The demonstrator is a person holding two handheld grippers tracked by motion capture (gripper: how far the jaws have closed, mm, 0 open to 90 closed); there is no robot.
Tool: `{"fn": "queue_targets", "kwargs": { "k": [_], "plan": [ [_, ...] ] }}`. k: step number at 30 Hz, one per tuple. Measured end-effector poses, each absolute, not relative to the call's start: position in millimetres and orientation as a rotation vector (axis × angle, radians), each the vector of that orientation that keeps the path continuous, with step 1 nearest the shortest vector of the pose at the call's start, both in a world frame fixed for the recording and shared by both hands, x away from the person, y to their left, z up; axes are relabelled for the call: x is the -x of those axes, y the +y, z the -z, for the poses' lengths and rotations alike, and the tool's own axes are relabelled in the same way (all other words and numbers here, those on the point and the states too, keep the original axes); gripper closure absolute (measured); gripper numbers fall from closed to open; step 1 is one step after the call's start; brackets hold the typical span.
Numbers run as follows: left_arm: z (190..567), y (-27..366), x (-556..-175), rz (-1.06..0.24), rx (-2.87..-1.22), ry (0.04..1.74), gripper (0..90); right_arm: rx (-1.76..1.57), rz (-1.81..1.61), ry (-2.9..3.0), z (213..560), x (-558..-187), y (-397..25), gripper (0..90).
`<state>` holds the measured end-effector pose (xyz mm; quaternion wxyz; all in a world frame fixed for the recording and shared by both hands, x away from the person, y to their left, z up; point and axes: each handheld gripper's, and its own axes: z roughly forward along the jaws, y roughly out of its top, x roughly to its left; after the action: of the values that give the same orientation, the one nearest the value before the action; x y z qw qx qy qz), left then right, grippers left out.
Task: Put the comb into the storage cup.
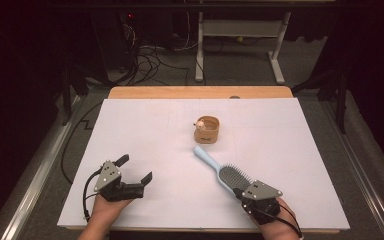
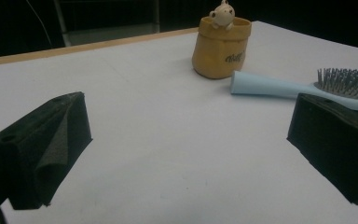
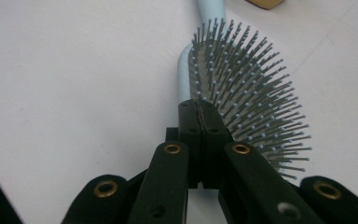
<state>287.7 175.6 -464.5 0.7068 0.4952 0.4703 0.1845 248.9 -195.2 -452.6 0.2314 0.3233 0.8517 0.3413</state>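
Lower right: right claw, jaws pressed together, meets the head of the blue hairbrush. Lower left: left claw spread wide above the white counter.

A white sheet covers the wooden table, whose bare edge shows along the far side; near the sheet's middle stands a small tan pot with a little figure on its rim; just in front of the pot lies a light-blue hairbrush, bristles up, handle tip near the pot, head farther from it.
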Motion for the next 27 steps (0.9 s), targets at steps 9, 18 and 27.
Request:
{"fn": "queue_targets", "kwargs": {
  "k": [9,18,27],
  "plan": [
    [464.7,174.8,-286.6,-0.404,-1.109,1.046,0.4,-0.932,-1.030,2.363,453.5,-253.8,-201.9,90.0],
    [465.2,174.2,-286.4,-0.412,-1.117,1.033,0.6,-0.955,-1.279,2.224,437.9,-257.6,-218.6,90.0],
    [468.0,171.8,-286.6,-0.422,-1.129,1.022,0.7,-1.157,-1.264,1.961,441.2,-280.0,-271.2,84.8]
  ]
}}
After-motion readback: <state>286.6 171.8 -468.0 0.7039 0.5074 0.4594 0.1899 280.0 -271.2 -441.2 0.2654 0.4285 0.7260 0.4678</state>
